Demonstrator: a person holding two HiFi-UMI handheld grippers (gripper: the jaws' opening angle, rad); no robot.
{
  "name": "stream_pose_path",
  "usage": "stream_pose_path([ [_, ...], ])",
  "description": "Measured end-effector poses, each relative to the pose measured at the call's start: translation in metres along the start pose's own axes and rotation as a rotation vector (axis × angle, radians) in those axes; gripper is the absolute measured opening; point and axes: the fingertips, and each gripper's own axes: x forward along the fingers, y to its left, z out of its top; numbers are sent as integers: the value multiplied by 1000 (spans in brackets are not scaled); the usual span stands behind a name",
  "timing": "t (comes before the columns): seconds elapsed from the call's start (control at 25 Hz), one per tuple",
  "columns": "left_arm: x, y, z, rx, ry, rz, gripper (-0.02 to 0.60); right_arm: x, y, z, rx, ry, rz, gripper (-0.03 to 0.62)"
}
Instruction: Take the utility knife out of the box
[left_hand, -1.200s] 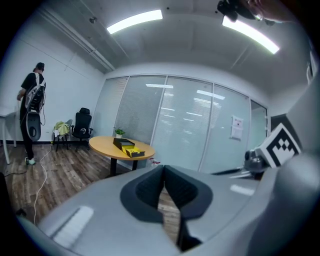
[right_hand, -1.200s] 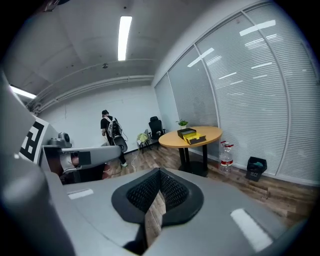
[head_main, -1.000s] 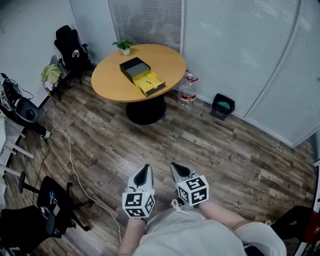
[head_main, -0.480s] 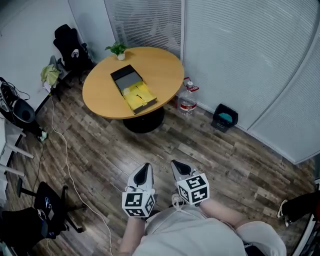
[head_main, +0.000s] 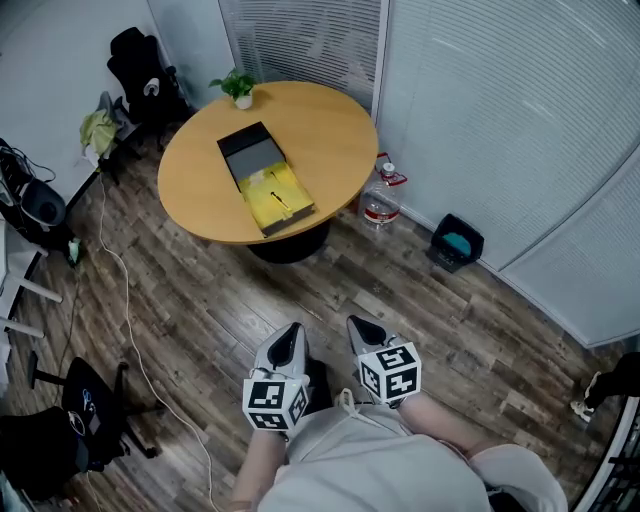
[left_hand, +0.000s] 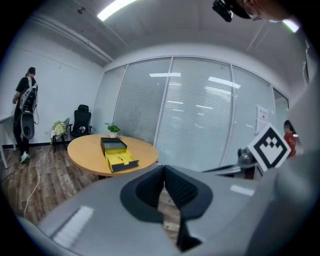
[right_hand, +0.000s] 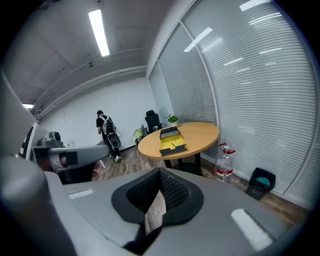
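Note:
An open box sits on the round wooden table, far ahead of me: a black lid and a yellow tray joined to it. A small dark thing, likely the utility knife, lies in the tray; it is too small to make out. The box also shows in the left gripper view and the right gripper view. My left gripper and right gripper are held close to my body over the floor, side by side. Both are shut and hold nothing.
A potted plant stands at the table's far edge. A water bottle and a black bin stand on the wooden floor by the blinds. Office chairs and a floor cable are at the left. A person stands farther back.
The table and box have drawn nearer and slid lower in the head view. Both grippers keep their place in front of my body, shut as before.

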Motion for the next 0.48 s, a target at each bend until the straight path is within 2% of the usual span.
stream_pose_path([
  [0.16, 41, 27, 21, 16, -16, -32, 6, 40, -11, 27, 13, -9, -20, 0],
  [0.48, 135, 110, 83, 38, -27, -100, 6, 142, -36, 103, 31, -21, -88, 0],
])
